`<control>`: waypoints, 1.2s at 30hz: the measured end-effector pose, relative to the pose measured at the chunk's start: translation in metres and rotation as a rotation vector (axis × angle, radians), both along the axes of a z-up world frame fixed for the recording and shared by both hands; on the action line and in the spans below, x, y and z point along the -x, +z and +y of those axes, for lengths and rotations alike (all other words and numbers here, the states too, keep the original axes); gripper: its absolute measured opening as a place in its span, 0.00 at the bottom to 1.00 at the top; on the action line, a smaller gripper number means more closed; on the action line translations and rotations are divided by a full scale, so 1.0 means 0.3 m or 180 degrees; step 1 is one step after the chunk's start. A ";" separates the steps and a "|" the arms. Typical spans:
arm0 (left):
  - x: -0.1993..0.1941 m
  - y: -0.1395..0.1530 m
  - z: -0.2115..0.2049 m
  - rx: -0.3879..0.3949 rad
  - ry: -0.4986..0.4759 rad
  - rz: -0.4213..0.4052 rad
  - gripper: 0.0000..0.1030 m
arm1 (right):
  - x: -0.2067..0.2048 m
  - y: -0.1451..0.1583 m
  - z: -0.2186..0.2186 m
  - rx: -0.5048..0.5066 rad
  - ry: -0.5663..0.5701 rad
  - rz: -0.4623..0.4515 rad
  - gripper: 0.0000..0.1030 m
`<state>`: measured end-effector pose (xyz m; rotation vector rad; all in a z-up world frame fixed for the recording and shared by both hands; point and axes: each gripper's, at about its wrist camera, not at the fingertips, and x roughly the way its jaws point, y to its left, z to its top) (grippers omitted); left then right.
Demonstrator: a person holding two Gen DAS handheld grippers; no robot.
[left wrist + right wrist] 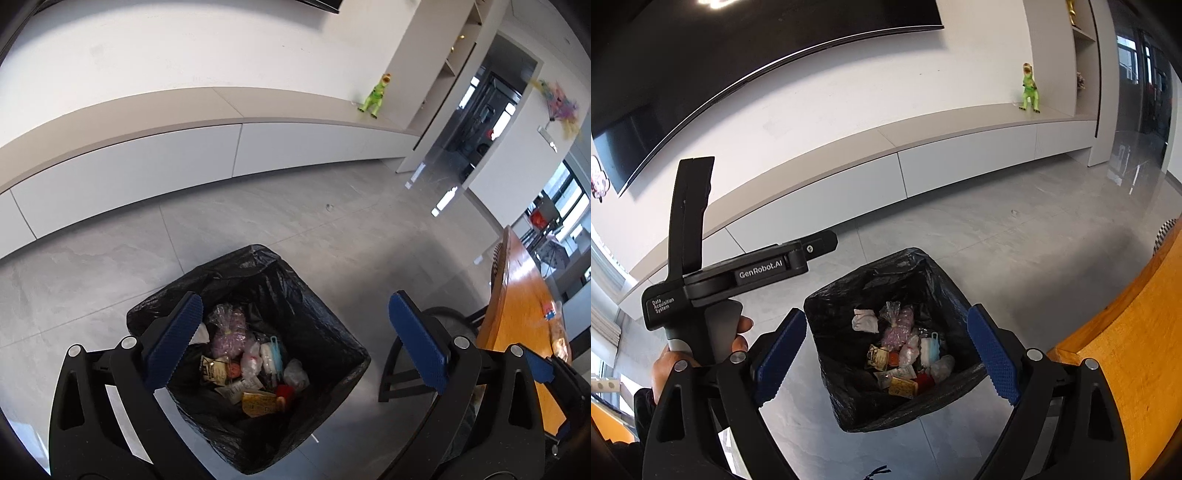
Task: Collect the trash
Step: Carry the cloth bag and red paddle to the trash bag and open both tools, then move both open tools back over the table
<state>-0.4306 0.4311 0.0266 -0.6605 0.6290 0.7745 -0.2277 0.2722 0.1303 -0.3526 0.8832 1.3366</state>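
A: Where's the trash?
B: Piled in the black-lined bin (258, 354) on the floor.
A: The claws?
B: Left claw (295, 343) and right claw (886, 354) both spread wide above it, empty.

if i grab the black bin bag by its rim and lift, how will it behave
The bin bag would probably be floppy: its rim is thin, crinkled film. It should feel light, since only small wrappers and a yellow packet lie at the bottom. The glossy film may slip between the pads.
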 end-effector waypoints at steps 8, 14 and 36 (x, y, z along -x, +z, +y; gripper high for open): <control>-0.124 0.052 -0.092 -0.0065 -0.0344 0.0063 0.95 | -0.106 0.027 -0.148 -0.0138 -0.0268 0.0007 0.86; -0.303 0.071 -0.229 -0.0039 -0.0843 0.0038 0.95 | -0.244 0.032 -0.332 -0.0124 -0.0700 -0.0051 0.86; -1.069 0.096 -0.816 -0.0073 -0.2493 0.0273 0.95 | -0.896 -0.069 -1.141 0.0219 -0.2535 -0.0034 0.86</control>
